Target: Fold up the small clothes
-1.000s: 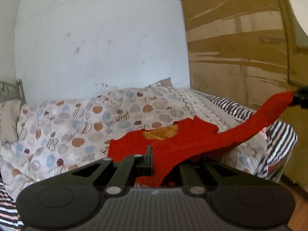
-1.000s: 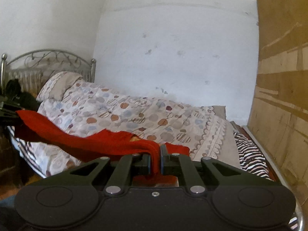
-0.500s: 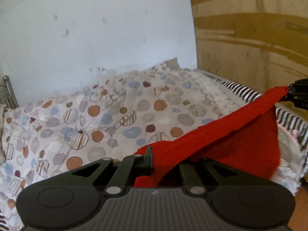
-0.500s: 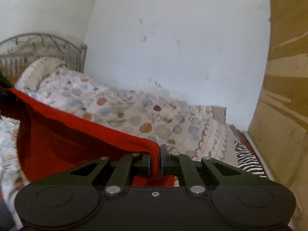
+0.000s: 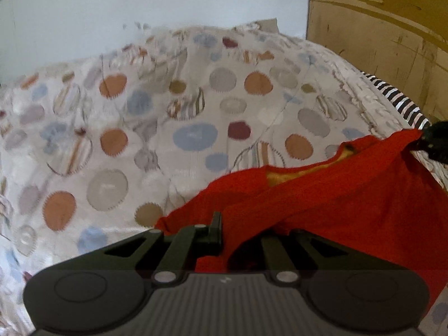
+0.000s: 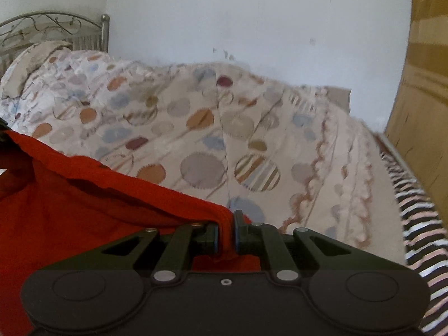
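Note:
A small red garment (image 5: 350, 196) with a yellow patch inside its neck opening (image 5: 302, 175) hangs stretched between both grippers above the bed. My left gripper (image 5: 225, 232) is shut on one edge of it; cloth covers the right finger. At the far right of the left wrist view, the dark tip of the right gripper (image 5: 435, 142) pinches the garment's other end. In the right wrist view my right gripper (image 6: 226, 233) is shut on a folded red hem, and the garment (image 6: 70, 196) runs left to the frame's edge. Its lower part is hidden behind the gripper bodies.
A quilt with coloured dots (image 5: 168, 128) covers the bed below the garment. A striped sheet (image 6: 420, 224) shows along the bed's right edge. A wooden board (image 5: 378, 42) stands at the right, a white wall (image 6: 252, 28) behind, and a metal headboard (image 6: 56, 30) with a pillow (image 6: 30, 61) at far left.
Both grippers have moved forward and down over the bed with the red garment held between them. The quilt now fills much more of both views.

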A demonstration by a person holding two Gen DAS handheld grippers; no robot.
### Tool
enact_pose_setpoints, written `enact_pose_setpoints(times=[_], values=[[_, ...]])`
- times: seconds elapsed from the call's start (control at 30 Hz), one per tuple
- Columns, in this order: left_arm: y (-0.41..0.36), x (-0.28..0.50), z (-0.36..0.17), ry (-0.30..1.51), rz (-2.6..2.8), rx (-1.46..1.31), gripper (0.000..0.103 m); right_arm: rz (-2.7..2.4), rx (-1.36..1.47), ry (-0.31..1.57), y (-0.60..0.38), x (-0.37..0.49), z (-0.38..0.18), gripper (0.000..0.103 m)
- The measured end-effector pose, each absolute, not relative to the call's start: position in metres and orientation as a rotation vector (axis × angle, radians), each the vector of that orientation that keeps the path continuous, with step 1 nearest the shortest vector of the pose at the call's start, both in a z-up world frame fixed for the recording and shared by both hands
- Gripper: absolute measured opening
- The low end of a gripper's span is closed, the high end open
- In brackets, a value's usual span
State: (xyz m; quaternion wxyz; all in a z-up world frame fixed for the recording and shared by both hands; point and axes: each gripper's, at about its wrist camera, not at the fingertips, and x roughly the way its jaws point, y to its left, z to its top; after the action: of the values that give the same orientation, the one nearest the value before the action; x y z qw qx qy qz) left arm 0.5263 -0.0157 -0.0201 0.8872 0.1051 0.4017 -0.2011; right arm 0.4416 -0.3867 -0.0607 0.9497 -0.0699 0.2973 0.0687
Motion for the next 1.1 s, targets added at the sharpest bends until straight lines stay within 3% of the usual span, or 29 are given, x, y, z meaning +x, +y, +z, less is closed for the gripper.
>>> enact_pose_setpoints(times=[0.07, 0.13, 0.2, 0.33, 0.4, 0.5, 0.6, 0.87, 0.93, 1.03, 1.1], values=[[-0.009, 0.535, -0.025, 0.869, -0.456, 0.199, 0.009, 0.147, -0.119, 0.633, -0.388, 0.451, -0.072, 0.012], [-0.001, 0.542, -0.025, 0.901, -0.481, 0.175, 0.020, 0.158, -0.062, 0.670, -0.393, 0.459, -0.078, 0.012], [0.009, 0.551, -0.022, 0.930, -0.503, 0.143, 0.038, 0.162, 0.017, 0.688, -0.402, 0.463, -0.081, 0.013], [0.027, 0.561, -0.008, 0.940, -0.527, 0.071, 0.046, 0.164, 0.103, 0.701, -0.413, 0.470, -0.082, 0.013], [0.031, 0.561, -0.002, 0.938, -0.530, 0.053, 0.059, 0.159, 0.093, 0.704, -0.411, 0.473, -0.082, 0.013], [0.035, 0.562, 0.003, 0.942, -0.535, 0.049, 0.066, 0.155, 0.084, 0.712, -0.408, 0.476, -0.082, 0.013], [0.039, 0.561, 0.004, 0.944, -0.518, 0.048, 0.084, 0.147, 0.084, 0.717, -0.408, 0.478, -0.082, 0.013], [0.089, 0.572, 0.019, 0.895, -0.376, -0.133, 0.092, 0.132, 0.103, 0.742, -0.415, 0.481, -0.085, 0.014], [0.094, 0.568, 0.020, 0.875, -0.364, -0.135, 0.098, 0.131, 0.095, 0.735, -0.414, 0.480, -0.084, 0.016], [0.092, 0.548, 0.017, 0.835, -0.361, -0.110, 0.102, 0.110, 0.098, 0.727, -0.416, 0.479, -0.082, 0.033], [0.088, 0.531, 0.009, 0.826, -0.403, -0.104, 0.102, 0.111, 0.131, 0.721, -0.423, 0.475, -0.080, 0.038]])
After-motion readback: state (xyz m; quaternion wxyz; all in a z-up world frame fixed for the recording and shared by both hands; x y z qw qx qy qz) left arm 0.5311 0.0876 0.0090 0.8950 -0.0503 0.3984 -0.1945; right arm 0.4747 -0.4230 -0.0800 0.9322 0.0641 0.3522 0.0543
